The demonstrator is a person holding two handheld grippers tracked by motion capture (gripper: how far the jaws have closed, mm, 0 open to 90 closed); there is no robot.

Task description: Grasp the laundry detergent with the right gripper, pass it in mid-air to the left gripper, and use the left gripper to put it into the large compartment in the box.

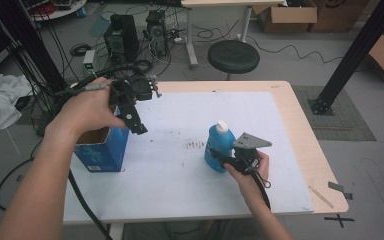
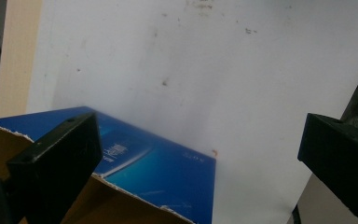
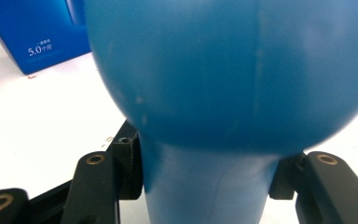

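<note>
A blue plastic bottle (image 1: 219,146) with a white cap stands near the middle of the white mat. My right gripper (image 1: 228,161) is shut on the bottle (image 3: 223,79), with both black pads pressed to its narrow lower part. An open blue cardboard box (image 1: 102,149) sits at the mat's left side. My left gripper (image 1: 137,125) hangs open above the box's right edge, and its jaws stand wide apart over the box (image 2: 158,170) with nothing between them.
A white mat (image 1: 180,165) covers most of the wooden table (image 1: 310,150). A black round stool (image 1: 233,56) stands behind the table. Computer towers (image 1: 122,35) and cables lie on the floor at the back left, cardboard boxes (image 1: 287,15) at the back right.
</note>
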